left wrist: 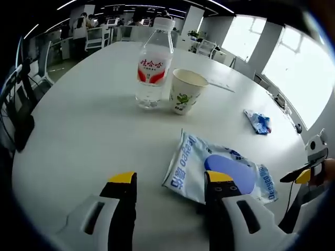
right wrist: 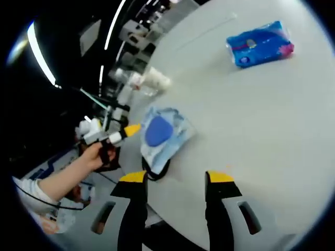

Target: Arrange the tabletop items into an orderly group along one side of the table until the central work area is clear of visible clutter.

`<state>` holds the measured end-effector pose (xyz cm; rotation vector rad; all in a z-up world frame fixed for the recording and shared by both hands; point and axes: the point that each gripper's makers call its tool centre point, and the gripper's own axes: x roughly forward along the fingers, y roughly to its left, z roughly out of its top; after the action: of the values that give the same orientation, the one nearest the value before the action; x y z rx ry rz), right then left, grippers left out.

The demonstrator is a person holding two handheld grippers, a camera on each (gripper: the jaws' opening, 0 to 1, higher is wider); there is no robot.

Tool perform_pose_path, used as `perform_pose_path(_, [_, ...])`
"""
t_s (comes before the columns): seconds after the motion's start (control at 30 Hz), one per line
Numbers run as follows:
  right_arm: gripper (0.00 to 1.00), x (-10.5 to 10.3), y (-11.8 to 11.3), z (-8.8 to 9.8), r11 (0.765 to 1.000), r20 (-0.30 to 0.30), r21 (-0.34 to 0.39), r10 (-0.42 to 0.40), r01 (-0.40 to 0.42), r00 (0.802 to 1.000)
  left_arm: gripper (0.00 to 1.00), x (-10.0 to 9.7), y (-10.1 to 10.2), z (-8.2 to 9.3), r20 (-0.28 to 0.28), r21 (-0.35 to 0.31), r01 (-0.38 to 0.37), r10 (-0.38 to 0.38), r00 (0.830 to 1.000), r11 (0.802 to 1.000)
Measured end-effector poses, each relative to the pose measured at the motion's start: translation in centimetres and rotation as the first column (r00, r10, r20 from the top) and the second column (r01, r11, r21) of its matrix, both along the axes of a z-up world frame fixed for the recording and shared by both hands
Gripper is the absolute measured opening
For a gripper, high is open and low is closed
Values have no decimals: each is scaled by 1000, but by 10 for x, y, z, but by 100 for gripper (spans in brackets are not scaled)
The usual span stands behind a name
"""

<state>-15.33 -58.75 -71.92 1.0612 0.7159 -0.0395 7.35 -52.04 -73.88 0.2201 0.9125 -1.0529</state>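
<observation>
Four items on the white surface point(left wrist: 78, 130).
One bottle point(left wrist: 153, 65) touching one cup point(left wrist: 186, 91); one wipes pack point(left wrist: 217, 170) just ahead of left gripper point(left wrist: 170, 180); one blue packet point(right wrist: 260, 43) well apart. Right gripper point(right wrist: 175, 178) and left: jaws open, empty.

Big open office here. The white tabletop point(left wrist: 78, 136) is wide and rounded, with dark chairs point(left wrist: 23, 112) along its edge. Bright windows point(left wrist: 301, 78) wash out one side, long ceiling light strips point(right wrist: 41, 55) run overhead, and more white desks point(left wrist: 99, 36) sit further back.
</observation>
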Motion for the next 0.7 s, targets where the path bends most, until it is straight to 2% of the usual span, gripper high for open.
perform_pose_path(0.07, [42,7,8,-4,1000,-12,0,31,-31,999,44,-1,2,-4,0,17,6,-6,1000,1000])
perform_pose_path(0.1, [42,15,11,-6,1000,-16,10,22,-22,1000,42,-2,3,-7,-9,21,3,-3,1000,1000])
perform_pose_path(0.17, [41,25,21,-5,999,-8,52,11,-11,1000,38,-5,2,-8,-52,0,-26,26,998,1000])
perform_pose_path(0.27, [40,35,30,-3,996,-2,84,6,-5,1000,36,-3,3,-9,-42,-6,-43,43,998,999])
perform_pose_path(0.4, [38,42,37,-5,990,-41,136,-37,43,998,31,-4,4,-9,-50,-13,-44,43,998,999])
perform_pose_path(0.47, [32,42,38,-8,990,-56,137,-38,45,998,26,-6,4,-8,-53,-15,-41,40,998,999])
perform_pose_path(0.57, [11,44,32,-11,989,-57,121,-83,90,995,16,-8,2,-4,-63,-49,-48,45,997,998])
perform_pose_path(0.63, [9,42,29,-12,988,-58,111,-103,109,993,13,-7,3,-3,-43,-53,-49,47,998,997])
perform_pose_path(0.7, [6,40,26,-13,991,-47,89,-100,104,994,10,-9,4,-2,-51,-60,-46,43,998,997])
